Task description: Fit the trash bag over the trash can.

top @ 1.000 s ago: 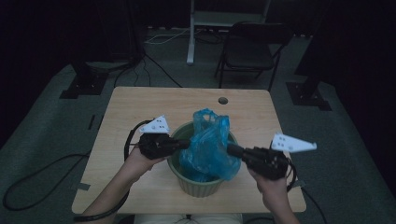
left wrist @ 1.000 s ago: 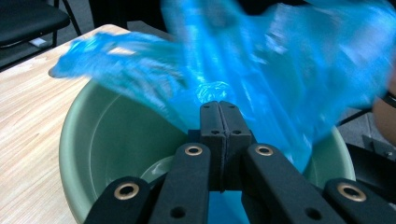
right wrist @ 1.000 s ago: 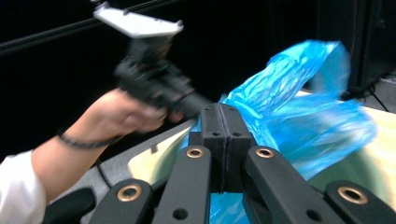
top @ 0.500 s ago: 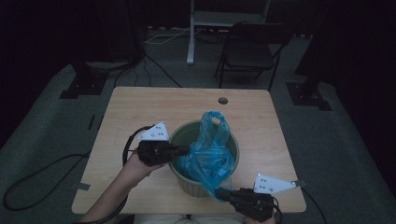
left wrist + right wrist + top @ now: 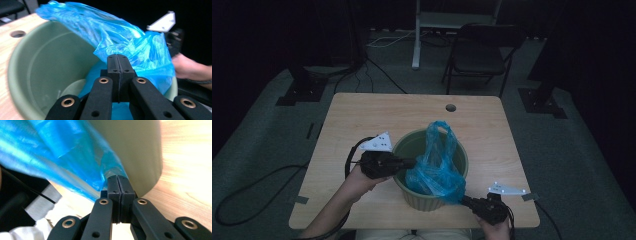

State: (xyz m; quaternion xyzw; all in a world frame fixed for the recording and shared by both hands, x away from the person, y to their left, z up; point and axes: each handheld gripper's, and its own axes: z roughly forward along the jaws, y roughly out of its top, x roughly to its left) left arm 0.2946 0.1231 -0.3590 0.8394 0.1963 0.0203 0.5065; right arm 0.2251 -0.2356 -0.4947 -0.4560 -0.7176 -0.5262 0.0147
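Note:
A green bucket [image 5: 421, 199] stands on the wooden table [image 5: 362, 115], with a blue plastic bag [image 5: 437, 170] inside it. The bag's handle rises above the rim. My left gripper [image 5: 412, 162] reaches over the bucket's left rim and is shut on the bag's film. In the left gripper view the closed jaws [image 5: 117, 60] pinch the bag [image 5: 120, 37] above the bucket's hollow [image 5: 37, 62]. My right gripper [image 5: 463, 199] sits low at the bucket's near right side, shut on a stretched corner of the bag. The right gripper view has that corner [image 5: 62, 152] running into the closed jaws [image 5: 117, 180] beside the bucket wall [image 5: 140, 150].
A round hole [image 5: 450, 107] pierces the table's far side. The table's near edge lies right behind my right gripper. On the floor beyond stand a folding chair [image 5: 479, 60], stand bases [image 5: 299, 92] and cables [image 5: 242, 185].
My right gripper has dropped from rim height to the table's near right edge, dragging the bag's corner down over the bucket's side. The left gripper has stayed at the left rim.

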